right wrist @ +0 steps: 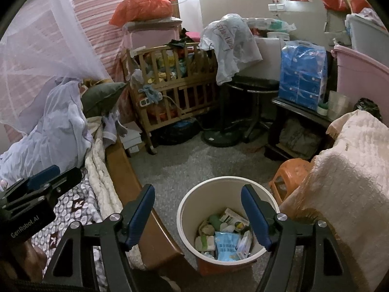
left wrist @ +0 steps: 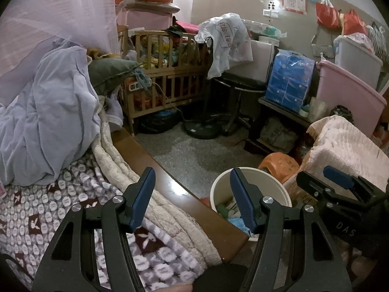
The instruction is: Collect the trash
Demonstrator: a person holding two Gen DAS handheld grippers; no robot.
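Note:
A white round trash bin (right wrist: 187,209) stands on the grey floor beside the bed, holding several wrappers and packets, among them a blue packet (right wrist: 226,245). My right gripper (right wrist: 198,194) hovers above the bin, open, with nothing between its blue fingers (right wrist: 255,216). In the left wrist view the same bin (left wrist: 267,182) shows at lower right, partly hidden behind a finger. My left gripper (left wrist: 192,177) hangs open over the bed's wooden edge, empty. Each gripper also appears in the other's view: the right gripper (left wrist: 338,177) at far right, the left gripper (right wrist: 43,177) at far left.
The bed (left wrist: 170,187) with a patterned blanket (left wrist: 60,206) and lilac quilt fills the left. An orange plastic stool (right wrist: 289,172) and a cloth-covered piece (right wrist: 345,182) flank the bin on the right. A wooden crib (right wrist: 175,82), a fan stand and a low dark table stand at the back.

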